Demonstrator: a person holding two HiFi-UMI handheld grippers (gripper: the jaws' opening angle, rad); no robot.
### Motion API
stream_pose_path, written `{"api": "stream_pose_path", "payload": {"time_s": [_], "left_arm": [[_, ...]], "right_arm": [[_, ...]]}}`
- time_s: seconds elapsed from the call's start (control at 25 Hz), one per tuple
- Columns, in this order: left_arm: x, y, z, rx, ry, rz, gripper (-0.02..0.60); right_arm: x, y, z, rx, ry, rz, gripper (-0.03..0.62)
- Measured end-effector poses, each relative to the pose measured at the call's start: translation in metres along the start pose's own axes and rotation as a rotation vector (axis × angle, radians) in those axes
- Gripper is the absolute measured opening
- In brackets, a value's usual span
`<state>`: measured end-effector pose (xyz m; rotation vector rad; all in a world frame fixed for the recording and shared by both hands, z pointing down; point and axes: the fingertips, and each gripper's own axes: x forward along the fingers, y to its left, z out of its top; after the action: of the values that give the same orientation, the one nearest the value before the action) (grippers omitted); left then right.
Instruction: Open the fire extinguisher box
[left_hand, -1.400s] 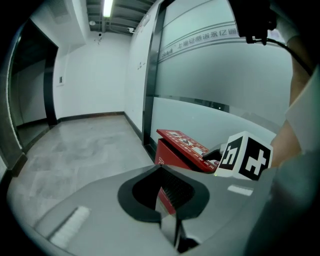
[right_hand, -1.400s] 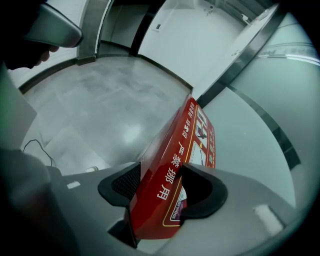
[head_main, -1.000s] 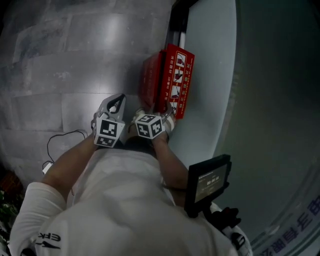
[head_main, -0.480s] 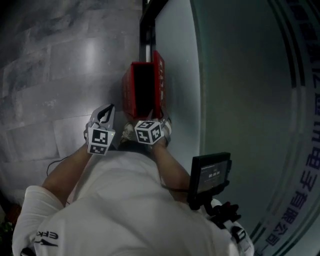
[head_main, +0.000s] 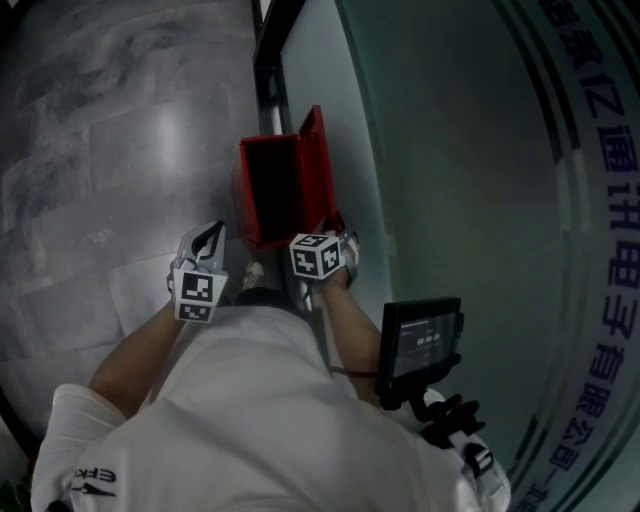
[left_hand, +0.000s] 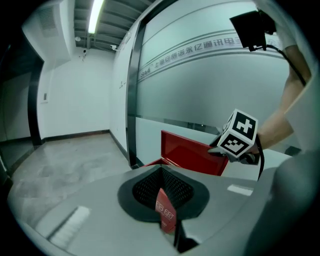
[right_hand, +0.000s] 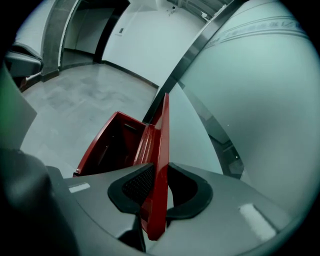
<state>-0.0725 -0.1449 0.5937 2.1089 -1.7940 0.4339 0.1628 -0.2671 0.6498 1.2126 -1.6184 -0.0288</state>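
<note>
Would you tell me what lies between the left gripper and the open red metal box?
Only bare grey stone floor, in the head view; left gripper and red box stand apart.

Glass wall (head_main: 480, 150), 3 o'clock, head view: Chinese co. name, "通讯电子有限公司"; red tag (left_hand: 165, 216), 6 o'clock, left gripper view: white print, illegible

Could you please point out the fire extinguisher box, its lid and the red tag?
fire extinguisher box (head_main: 275, 190), head view, open inner wall.
lid (left_hand: 192, 157), left gripper view, inner face.
red tag (left_hand: 165, 212), left gripper view, printed face.
</note>
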Motion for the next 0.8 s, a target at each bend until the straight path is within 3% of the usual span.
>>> {"api": "stream_pose_path", "payload": {"time_s": [0.8], "left_arm": [[-0.004,-0.007,0.002,0.038,0.026,-0.011,0.003]], "right_arm": [[0.038,-0.048,-0.026,-0.042,0.03,-0.175,0.103]]}}
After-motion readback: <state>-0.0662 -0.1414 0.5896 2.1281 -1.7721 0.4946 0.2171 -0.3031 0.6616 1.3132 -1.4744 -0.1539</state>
